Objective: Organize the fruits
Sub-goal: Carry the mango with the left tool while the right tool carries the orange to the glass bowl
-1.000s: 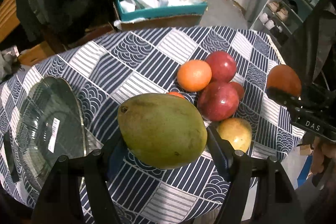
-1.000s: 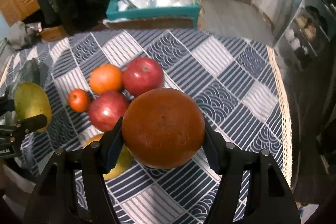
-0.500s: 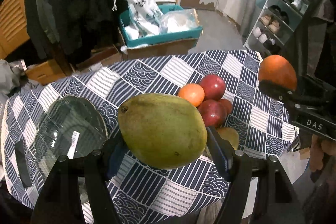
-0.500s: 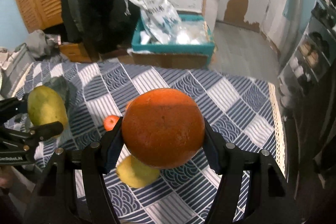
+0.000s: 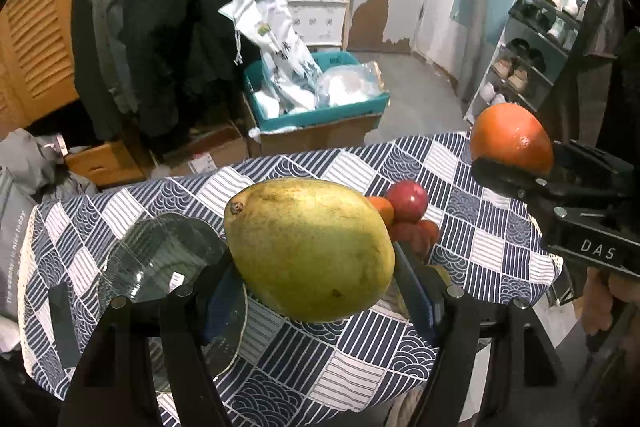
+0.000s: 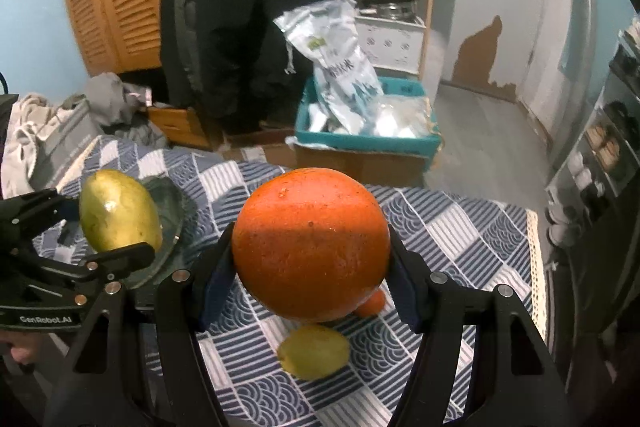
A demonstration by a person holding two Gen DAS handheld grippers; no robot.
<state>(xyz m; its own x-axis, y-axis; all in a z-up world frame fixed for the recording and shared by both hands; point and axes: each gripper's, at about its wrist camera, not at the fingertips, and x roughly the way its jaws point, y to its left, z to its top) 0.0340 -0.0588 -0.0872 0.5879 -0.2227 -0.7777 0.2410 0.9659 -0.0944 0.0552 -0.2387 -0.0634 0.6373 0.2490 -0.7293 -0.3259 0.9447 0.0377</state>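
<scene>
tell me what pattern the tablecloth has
Navy and white patchwork on the tablecloth: squares of stripes alternating with wave-like arches. Clearest in the left wrist view.

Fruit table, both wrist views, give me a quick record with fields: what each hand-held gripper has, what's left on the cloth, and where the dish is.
left hand-held gripper: shut on the green mango, held off the table
right hand-held gripper: shut on the large orange, held off the table
fruit on the cloth: red apple, small orange, yellow fruit, others partly hidden
glass dish: on the patterned tablecloth, empty, below and left of the mango
</scene>
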